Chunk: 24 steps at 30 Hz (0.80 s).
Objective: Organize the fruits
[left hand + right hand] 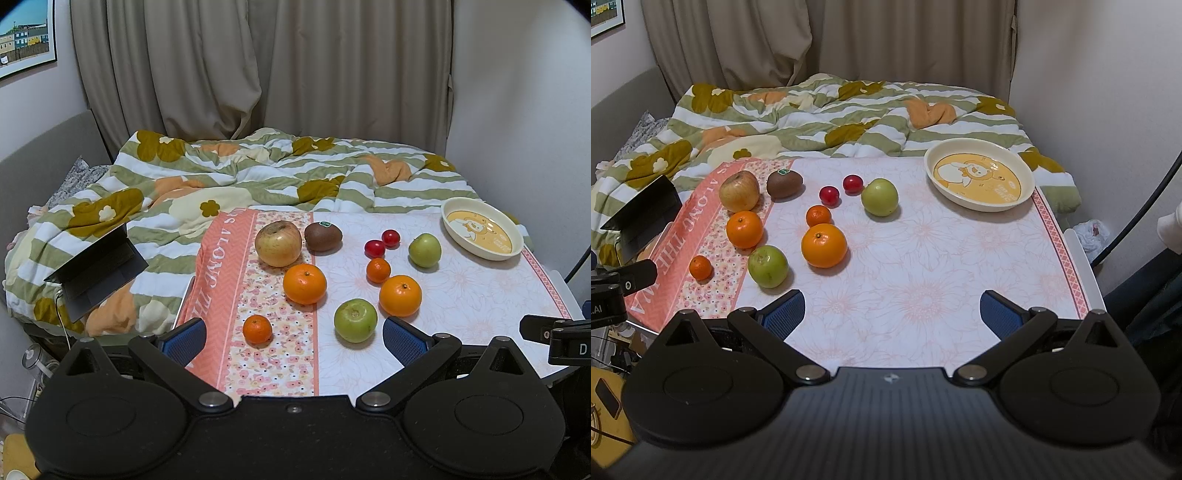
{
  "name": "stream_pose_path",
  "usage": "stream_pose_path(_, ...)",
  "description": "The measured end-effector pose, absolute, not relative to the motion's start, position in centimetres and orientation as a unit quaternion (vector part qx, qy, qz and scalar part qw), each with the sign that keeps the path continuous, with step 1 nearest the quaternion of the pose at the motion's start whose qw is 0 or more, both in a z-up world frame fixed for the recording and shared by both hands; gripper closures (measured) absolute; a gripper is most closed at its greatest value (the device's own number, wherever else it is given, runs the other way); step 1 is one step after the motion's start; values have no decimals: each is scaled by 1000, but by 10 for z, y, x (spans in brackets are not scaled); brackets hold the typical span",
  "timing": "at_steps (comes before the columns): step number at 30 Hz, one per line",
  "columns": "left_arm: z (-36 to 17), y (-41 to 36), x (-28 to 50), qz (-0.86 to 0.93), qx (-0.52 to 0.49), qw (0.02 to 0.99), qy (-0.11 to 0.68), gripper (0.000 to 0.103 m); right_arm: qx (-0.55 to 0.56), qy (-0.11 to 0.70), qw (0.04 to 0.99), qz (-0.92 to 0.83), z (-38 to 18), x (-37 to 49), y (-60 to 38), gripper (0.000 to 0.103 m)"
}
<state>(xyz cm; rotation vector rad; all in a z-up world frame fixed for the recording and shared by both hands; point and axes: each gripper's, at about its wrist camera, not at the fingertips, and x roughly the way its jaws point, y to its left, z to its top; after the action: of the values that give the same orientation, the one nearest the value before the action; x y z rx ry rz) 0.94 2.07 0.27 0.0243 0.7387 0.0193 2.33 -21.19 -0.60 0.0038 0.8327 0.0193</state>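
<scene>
Fruit lies loose on a floral tablecloth (923,258): a yellow-red apple (277,243), a kiwi (323,236), two oranges (304,283) (400,295), two small mandarins (257,329) (378,270), two green apples (355,319) (424,250) and two red cherry tomatoes (382,243). A cream oval dish (979,174) with a cartoon print stands empty at the far right. My left gripper (294,341) is open, just short of the nearest green apple and mandarin. My right gripper (892,314) is open over bare cloth near the front edge.
A bed with a flowered quilt (240,177) lies behind the table. An open black laptop (99,269) rests on the quilt at the left. Curtains (258,66) hang behind. A wall stands close on the right, with a black cable (1145,206) beside the table.
</scene>
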Motion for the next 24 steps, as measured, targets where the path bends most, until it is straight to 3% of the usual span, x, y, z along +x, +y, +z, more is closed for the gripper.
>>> stream_pose_path(24, -19, 57, 36, 26, 37, 922, 384, 0, 0, 421, 906, 45, -20, 48, -181, 0)
